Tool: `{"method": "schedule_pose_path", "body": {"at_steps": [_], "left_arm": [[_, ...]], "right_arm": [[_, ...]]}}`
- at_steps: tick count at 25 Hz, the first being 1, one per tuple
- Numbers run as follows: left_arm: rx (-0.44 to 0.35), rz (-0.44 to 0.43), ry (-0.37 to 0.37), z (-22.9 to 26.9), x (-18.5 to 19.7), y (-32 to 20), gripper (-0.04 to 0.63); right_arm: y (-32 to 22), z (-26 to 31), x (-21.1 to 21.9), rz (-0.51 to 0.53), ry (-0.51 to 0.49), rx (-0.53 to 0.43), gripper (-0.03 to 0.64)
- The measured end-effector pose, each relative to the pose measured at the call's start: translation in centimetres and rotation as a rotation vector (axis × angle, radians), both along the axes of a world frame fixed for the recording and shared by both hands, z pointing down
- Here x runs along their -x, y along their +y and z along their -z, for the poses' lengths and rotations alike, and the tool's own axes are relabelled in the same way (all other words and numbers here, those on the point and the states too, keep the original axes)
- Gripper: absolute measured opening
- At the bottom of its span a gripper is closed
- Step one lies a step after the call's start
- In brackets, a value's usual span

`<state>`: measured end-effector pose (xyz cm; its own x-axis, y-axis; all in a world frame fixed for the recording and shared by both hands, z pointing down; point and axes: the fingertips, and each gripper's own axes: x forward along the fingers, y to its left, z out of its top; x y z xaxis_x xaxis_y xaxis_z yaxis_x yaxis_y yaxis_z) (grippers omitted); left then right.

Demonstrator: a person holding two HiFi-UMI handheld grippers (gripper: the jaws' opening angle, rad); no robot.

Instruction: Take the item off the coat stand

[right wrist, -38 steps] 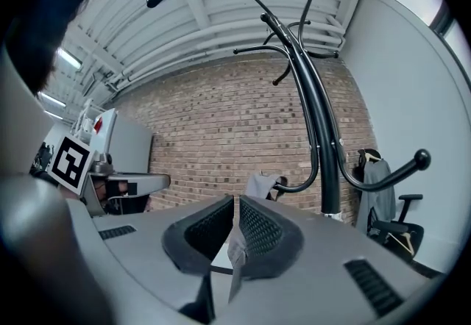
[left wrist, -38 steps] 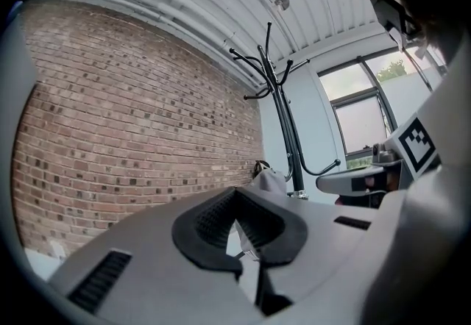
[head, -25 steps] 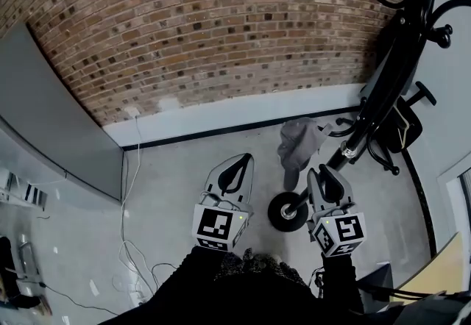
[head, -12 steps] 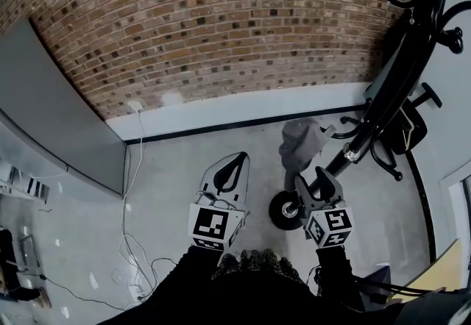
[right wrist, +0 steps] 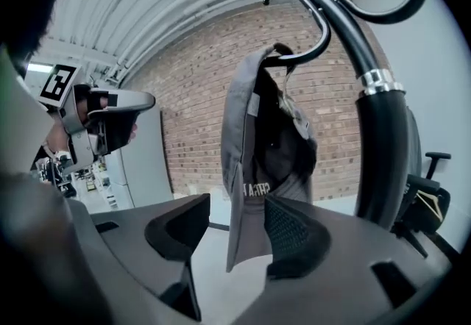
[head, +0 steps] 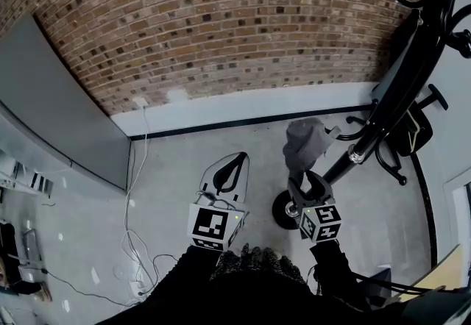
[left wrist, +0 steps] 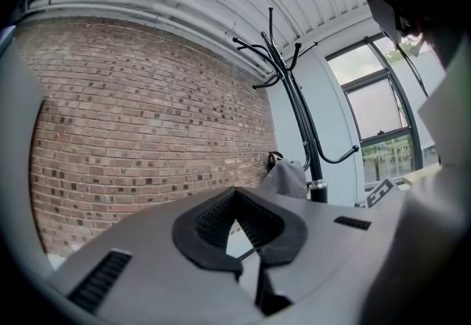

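Observation:
A grey cap [head: 305, 143] hangs on a low hook of the black coat stand [head: 397, 88]. In the right gripper view the cap [right wrist: 265, 162] hangs crown up, and its brim drops between the jaws of my right gripper [right wrist: 239, 224]. The jaws stand wide open, with the brim close to the right pad and a clear gap to the left pad. In the head view my right gripper [head: 309, 182] sits just below the cap. My left gripper [head: 235, 165] is shut and empty, held to the left; from it I see the cap [left wrist: 287, 178] and the stand [left wrist: 298, 106].
The stand's round base [head: 283, 209] sits on the grey floor by my right gripper. An office chair [head: 412, 132] stands behind the pole. A brick wall with a white skirting lies ahead, a grey panel [head: 59, 118] is to the left, and cables [head: 132, 243] trail on the floor.
My right gripper's jaws have opened and it has moved up to the cap, so the brim now hangs between them. The left gripper has barely moved.

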<state>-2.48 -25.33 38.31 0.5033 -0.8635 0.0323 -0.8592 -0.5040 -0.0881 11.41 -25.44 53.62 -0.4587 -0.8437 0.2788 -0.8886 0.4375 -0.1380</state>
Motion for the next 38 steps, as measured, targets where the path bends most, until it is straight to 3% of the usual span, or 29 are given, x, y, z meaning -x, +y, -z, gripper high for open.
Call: {"method": "schedule_pose_path", "body": {"at_steps": [8,14,18,21,38], "left_arm": [[0.009,0.014,-0.001,-0.4,0.6,0.1,0.006],[0.012,0.017,0.002,-0.5,0.7,0.1,0.006],[0.012,0.015,0.004,-0.4,0.8,0.3,0.006],[0.011,0.014,0.005,-0.3,0.9,0.3,0.006],[0.003,0.003,0.026,0.0,0.9,-0.2,0.006]], "right_arm": [[-0.6,-3.7,0.5,0.009,0.042,0.098,0.215],[-1.4,-4.3,0.4,0.006,0.043,0.113,0.212],[-1.6,-4.0,0.2,-0.017,0.062,0.094,0.085],[-1.5,-3.7,0.2,-0.023,0.066,0.081,0.038],[-2.4,0.6,0.7,-0.001,0.139,-0.046,0.025]]}}
